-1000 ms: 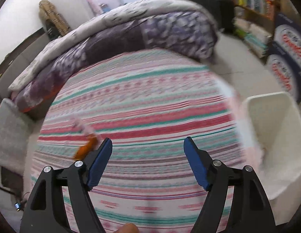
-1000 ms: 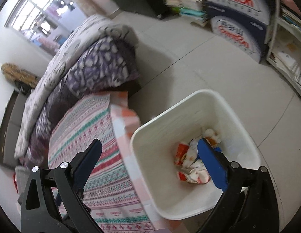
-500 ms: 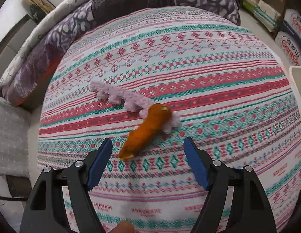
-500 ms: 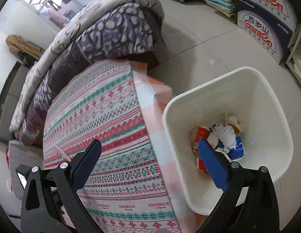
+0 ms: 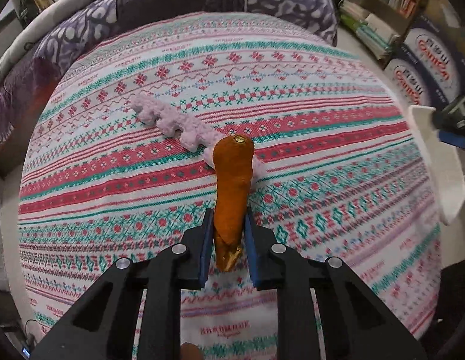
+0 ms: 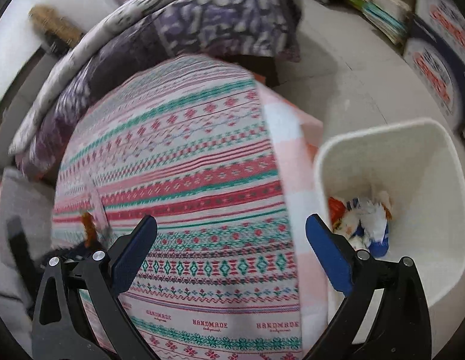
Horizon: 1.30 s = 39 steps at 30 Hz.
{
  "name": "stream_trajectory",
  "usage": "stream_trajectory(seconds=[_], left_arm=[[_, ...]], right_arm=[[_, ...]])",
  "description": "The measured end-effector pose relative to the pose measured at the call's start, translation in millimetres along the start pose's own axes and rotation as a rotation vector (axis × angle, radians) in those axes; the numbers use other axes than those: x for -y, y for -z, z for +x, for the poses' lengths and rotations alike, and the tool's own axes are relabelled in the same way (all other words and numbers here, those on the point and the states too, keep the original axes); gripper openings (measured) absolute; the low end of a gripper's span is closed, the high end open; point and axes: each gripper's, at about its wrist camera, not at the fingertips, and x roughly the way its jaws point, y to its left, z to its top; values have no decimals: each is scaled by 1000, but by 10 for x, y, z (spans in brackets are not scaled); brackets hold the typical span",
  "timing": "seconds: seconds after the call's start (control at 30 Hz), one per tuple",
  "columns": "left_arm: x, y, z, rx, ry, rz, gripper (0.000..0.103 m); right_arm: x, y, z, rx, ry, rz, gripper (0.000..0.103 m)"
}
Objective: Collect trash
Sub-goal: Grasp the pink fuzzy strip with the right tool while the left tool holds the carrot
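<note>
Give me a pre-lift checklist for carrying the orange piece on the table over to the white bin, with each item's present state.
1. Left gripper shut on the orange piece: ok, both fingers press its lower end.
2. Grip well placed: not ok, it holds near the tip, so most of the length sticks out forward.
3. Orange piece free of the pink fuzzy strip: cannot tell, its far end overlaps the strip.
4. Right gripper empty and open: ok.
5. White bin has room: ok, wrappers cover only the bottom.
6. Bin beside the table: ok.

Bare tablecloth (image 6: 202, 180) lies open toward the white bin (image 6: 427, 156); purple bedding (image 5: 202, 3) blocks behind.
</note>
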Motion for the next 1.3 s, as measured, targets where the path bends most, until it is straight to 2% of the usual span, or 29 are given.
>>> stream_trajectory(seconds=[0.13, 0.27, 0.4, 0.5, 0.6, 0.77, 0.87, 0.9, 0.97, 1.07, 1.1, 1.3], left_arm=[[-208, 43, -239, 50, 4, -82, 20], [-625, 2, -443, 110, -22, -246, 20], [-945, 71, -564, 153, -111, -422, 20], [-1169, 145, -591, 167, -168, -554, 20], [-1338, 232, -630, 180, -232, -649, 20], [-1617, 374, -693, 212, -251, -771, 20], [-1671, 415, -711, 221, -273, -798, 20], [-1684, 425, -711, 223, -282, -803, 20], [-1717, 435, -730, 229, -300, -809, 20], [-1737, 457, -768, 238, -321, -810, 20], [-1746, 459, -776, 240, -327, -810, 20], [-1761, 478, -838, 258, -349, -818, 20]], right_arm=[[-355, 19, 126, 9, 18, -142, 95], [-853, 18, 326, 19, -29, -259, 95], [-1499, 34, 541, 27, -78, -375, 95], [-1929, 69, 707, 34, -65, -462, 95], [-2196, 46, 859, 43, -37, -495, 95], [-2380, -46, 1072, 58, 18, -505, 91], [-2436, -65, 1163, 71, 57, -503, 77], [-2429, -73, 1197, 67, 65, -493, 68], [-2431, -64, 1224, 82, 75, -480, 65], [-2440, -54, 1207, 103, 83, -489, 38], [-2461, -54, 1201, 103, 87, -498, 23], [-2554, -21, 1075, 134, 102, -533, 22]])
